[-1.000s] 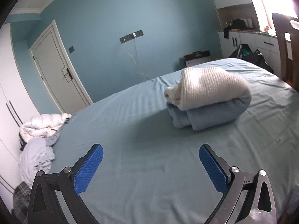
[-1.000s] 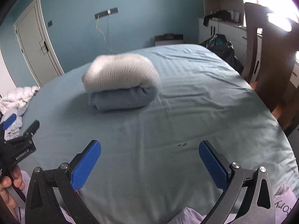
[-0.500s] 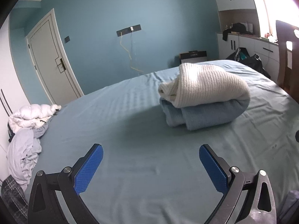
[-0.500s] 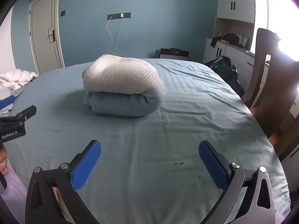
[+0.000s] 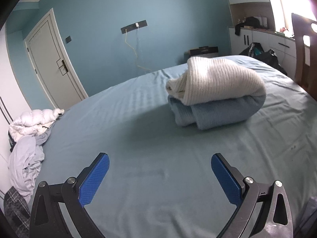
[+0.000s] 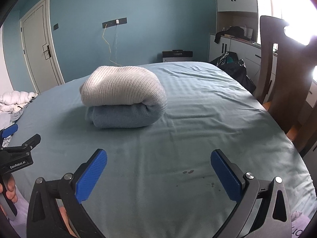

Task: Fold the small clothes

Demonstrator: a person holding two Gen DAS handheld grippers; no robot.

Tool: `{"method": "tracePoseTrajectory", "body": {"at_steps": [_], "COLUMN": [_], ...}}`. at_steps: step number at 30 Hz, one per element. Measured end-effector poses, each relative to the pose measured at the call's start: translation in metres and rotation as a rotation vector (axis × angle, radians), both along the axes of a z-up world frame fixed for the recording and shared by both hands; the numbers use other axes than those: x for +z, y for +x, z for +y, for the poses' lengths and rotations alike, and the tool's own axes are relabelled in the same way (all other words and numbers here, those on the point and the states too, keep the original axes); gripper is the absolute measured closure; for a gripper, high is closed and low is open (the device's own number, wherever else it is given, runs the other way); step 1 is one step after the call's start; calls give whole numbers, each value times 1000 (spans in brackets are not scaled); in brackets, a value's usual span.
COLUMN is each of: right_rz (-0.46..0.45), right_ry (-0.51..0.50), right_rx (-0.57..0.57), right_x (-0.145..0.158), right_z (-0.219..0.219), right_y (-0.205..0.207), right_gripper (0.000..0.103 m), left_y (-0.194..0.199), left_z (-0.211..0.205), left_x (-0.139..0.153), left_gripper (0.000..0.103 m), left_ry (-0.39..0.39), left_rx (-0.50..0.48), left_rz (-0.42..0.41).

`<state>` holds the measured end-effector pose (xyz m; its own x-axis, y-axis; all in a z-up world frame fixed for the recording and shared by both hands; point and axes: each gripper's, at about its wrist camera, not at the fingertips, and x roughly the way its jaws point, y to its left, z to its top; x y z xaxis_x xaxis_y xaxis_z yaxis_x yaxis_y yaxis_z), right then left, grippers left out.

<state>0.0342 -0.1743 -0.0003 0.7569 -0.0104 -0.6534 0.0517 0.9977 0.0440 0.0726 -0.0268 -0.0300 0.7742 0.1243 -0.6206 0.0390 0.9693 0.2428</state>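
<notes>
A folded sweater (image 6: 122, 97), white over blue, sits mid-bed (image 6: 198, 130), well ahead of both tongs. Left tongs (image 5: 160, 175) and right tongs (image 6: 158, 171) are spread, empty. The knit looks soft, light and floppy; best gripped at the thick folded edge.

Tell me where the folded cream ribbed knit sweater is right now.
The folded cream ribbed knit sweater lies on top of the folded light blue garment on the blue bedsheet, left of centre in the right wrist view and right of centre in the left wrist view, beyond both open grippers.
</notes>
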Motion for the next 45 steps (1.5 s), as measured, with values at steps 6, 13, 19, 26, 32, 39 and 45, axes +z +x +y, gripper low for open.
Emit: {"method": "tracePoseTrajectory", "body": {"at_steps": [6,13,19,26,32,39,45], "right_rz": [31,44,34,34,39,35,35], "right_ry": [-41,-46,-53,-61,-65,-69,-76], "right_rx": [-8,-12,-2,7,11,16,20], "right_x": [-7,-9,-8,-8,-8,-8,-7], "right_z": [3,4,5,7,8,9,10], "right_y": [8,10,8,7,7,6,5], "right_gripper": [1,1,1,1,1,1,1], "left_y": [3,2,2,3,3,2,2], "left_z": [3,9,13,13,12,12,11], "left_x": [-7,-4,0,-1,-1,0,0], "left_gripper": [0,0,0,0,0,0,0], "left_ry": [-23,-60,-89,-91,-90,-99,-117], "left_rx": [0,2,12,18,15,12,3], "left_rz": [36,36,22,24,24,14,17]}}
